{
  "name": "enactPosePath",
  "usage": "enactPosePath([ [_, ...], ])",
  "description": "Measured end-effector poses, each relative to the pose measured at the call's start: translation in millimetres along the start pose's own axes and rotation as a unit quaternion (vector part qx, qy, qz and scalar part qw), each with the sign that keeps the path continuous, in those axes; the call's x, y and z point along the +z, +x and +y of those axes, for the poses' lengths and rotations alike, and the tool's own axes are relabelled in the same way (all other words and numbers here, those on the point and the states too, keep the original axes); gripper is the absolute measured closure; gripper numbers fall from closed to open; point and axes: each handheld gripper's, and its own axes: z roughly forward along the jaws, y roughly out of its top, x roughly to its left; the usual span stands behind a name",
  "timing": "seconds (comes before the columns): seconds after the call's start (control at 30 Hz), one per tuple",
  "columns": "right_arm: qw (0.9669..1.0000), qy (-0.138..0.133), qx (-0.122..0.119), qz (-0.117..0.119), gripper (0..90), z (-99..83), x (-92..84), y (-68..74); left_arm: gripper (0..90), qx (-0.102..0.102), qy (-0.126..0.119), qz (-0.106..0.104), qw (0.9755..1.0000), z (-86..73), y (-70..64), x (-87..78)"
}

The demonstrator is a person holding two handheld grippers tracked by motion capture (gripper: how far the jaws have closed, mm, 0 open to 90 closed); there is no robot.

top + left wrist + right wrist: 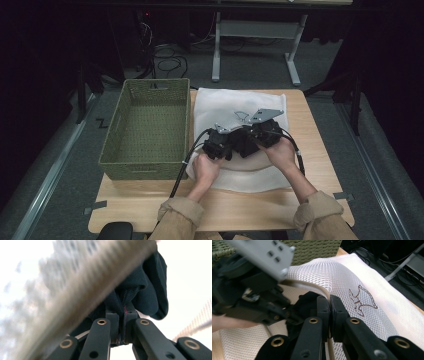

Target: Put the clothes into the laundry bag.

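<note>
The white mesh laundry bag (pixel 235 107) lies flat on the right half of the wooden tabletop (pixel 320 150), just beside the woven green basket (pixel 145 130) that stands on the left half. A small brown outline figure (pixel 361 301) is printed on its mesh, and a beige band (pixel 312 286) runs along its edge. Both grippers meet over the near middle of the bag, almost touching each other. In the right gripper view the right gripper (pixel 329 305) has its fingers pressed together on the bag's edge, with the beige band and a fold of mesh pinched between the pads; the bag rises from that pinch and spreads away to the right and beyond. In the left gripper view the left gripper (pixel 120 315) also has its fingers closed, here on a fold of dark navy cloth (pixel 147 290) that bunches up just past the tips, with a thin reddish line at the pinch. The blurred beige band (pixel 82 295) crosses that view diagonally, very close to the camera and in front of the dark cloth, with white mesh behind. From above, the person's hands (pixel 282 152) hold the two tools low over the bag, sleeves at the near edge of the tabletop.
</note>
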Motion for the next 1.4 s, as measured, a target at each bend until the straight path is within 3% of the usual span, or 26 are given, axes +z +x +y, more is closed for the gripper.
enactPosePath([
  [0.17, 1.0000, 0.003, -0.001, 0.002, 88.4, -0.8, -1.8, -0.1, 86.2, -0.009, -0.008, 0.016, 0.9998, 1.2, 0.1, 11.9],
  [0.33, 1.0000, 0.003, -0.001, 0.003, 88.6, -2.9, -0.5, -0.5, 85.6, -0.008, -0.001, 0.025, 0.9997, -1.6, 0.6, 22.5],
  [0.43, 1.0000, 0.000, 0.004, 0.005, 88.6, -4.2, 0.2, -0.3, 82.2, -0.006, 0.003, 0.020, 0.9998, -1.9, 0.6, 21.5],
  [0.63, 1.0000, 0.002, 0.004, 0.002, 88.6, -4.6, -1.3, -2.6, 62.3, 0.006, 0.002, 0.004, 1.0000, -10.9, -6.6, 6.4],
  [0.73, 1.0000, -0.002, 0.007, 0.003, 88.6, -4.5, -0.7, -2.7, 60.2, 0.015, 0.003, 0.001, 0.9999, -19.2, -9.3, -2.2],
  [0.83, 1.0000, 0.000, 0.003, 0.003, 88.6, -3.4, 0.7, -1.4, 61.4, 0.027, 0.011, 0.002, 0.9996, -22.9, -10.2, -3.1],
  [0.93, 1.0000, 0.003, 0.002, 0.004, 88.5, -2.9, 2.3, -0.1, 65.7, 0.025, 0.032, -0.004, 0.9992, -23.5, -8.1, 4.0],
  [1.03, 1.0000, 0.006, 0.002, 0.003, 88.6, -3.4, 1.8, 0.1, 78.0, 0.033, 0.038, 0.003, 0.9987, -23.5, -7.3, 10.3],
  [1.1, 1.0000, 0.003, 0.000, 0.004, 88.6, -4.1, 1.0, -1.0, 85.9, 0.024, 0.039, -0.001, 0.9989, -22.3, -6.7, 14.5],
  [1.23, 1.0000, 0.002, 0.001, 0.006, 88.6, -5.0, -1.1, -1.3, 88.1, 0.001, 0.001, -0.004, 1.0000, -15.3, -5.1, 15.6],
  [1.3, 1.0000, 0.004, -0.001, 0.009, 88.7, -5.7, -2.1, -1.2, 88.2, -0.013, -0.033, -0.017, 0.9992, -10.3, -4.4, 12.3],
  [1.37, 0.9999, 0.002, -0.003, 0.010, 88.7, -6.4, -2.1, -1.5, 88.1, -0.029, -0.052, -0.033, 0.9977, -5.3, -4.1, 11.2],
  [1.4, 0.9999, 0.002, 0.000, 0.012, 88.7, -6.7, -2.3, -1.6, 88.1, -0.029, -0.053, -0.030, 0.9977, -3.0, -5.2, 12.6],
])
